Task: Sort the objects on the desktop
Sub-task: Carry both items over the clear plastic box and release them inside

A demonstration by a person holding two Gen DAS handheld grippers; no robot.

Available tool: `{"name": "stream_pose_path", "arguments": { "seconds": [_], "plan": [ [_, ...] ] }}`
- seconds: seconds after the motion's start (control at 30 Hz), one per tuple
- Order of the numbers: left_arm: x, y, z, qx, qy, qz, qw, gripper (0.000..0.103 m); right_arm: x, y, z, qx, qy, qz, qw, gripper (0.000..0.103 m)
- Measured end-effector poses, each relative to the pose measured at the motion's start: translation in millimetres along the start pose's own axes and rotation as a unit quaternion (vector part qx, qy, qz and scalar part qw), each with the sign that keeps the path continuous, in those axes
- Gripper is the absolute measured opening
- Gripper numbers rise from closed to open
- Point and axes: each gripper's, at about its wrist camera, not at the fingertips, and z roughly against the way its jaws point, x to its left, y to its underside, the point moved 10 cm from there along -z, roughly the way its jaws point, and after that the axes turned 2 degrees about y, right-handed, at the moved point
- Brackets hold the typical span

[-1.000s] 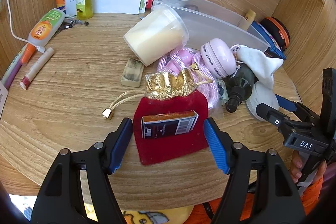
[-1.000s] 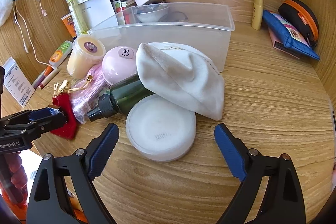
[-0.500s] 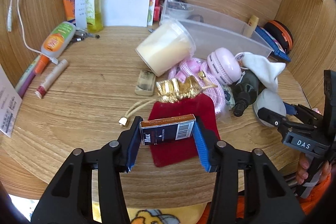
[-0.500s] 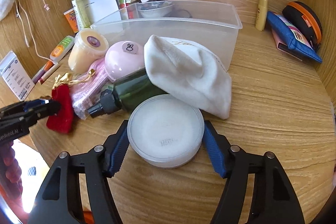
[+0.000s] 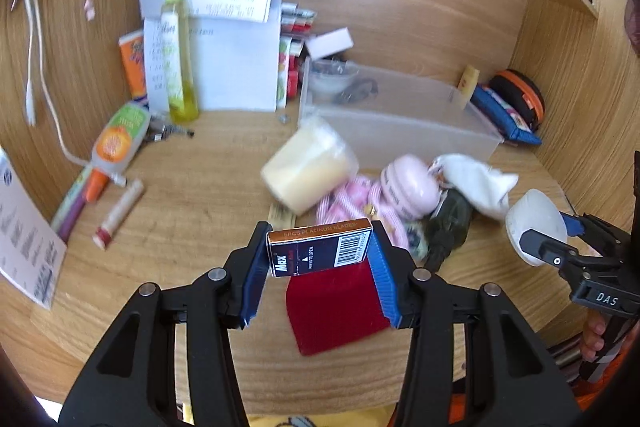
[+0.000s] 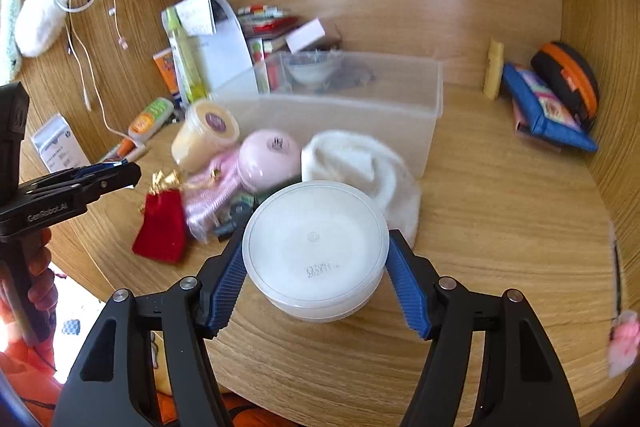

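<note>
Above the desk point(image 5: 192, 187), blade box point(image 5: 320, 247) and tub point(image 6: 316, 247) now lifted.

Desk pile in front of the bin

Razor-blade box point(image 5: 320, 247) sits between the left gripper's point(image 5: 318, 259) fingers, pouch point(image 5: 336, 307) below at 6 o'clock; jar point(image 5: 308, 173) at 12, storage bin point(image 5: 400, 123) behind at 1; round tub point(image 6: 316, 251) between the right gripper's point(image 6: 316, 279) fingers.

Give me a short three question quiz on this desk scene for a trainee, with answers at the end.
1. True or false: the left hand-held gripper is shut on the blade box.
2. What does the right hand-held gripper hold: A) white tub, B) pink case, C) red pouch?
3. Fill in: the clear bin stands ___ the white cloth.

Key: 1 true; 2 A; 3 behind.
</note>
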Motion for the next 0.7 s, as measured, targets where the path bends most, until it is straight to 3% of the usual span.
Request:
{"name": "stream_pose_path", "arguments": {
  "seconds": [0.23, 0.7],
  "plan": [
    [-7.3, -31.9, -5.5, -0.015, 0.000, -0.021, 0.9997, 0.047, -13.0, -35.8, 7.0, -0.034, 0.000, 0.000, 0.999, 0.064],
    [-17.7, -113.0, -46.7, -0.009, 0.010, -0.048, 0.9987, 0.047, -33.7, -124.0, -24.9, -0.068, 0.004, 0.019, 0.998, 0.064]
  ]
}}
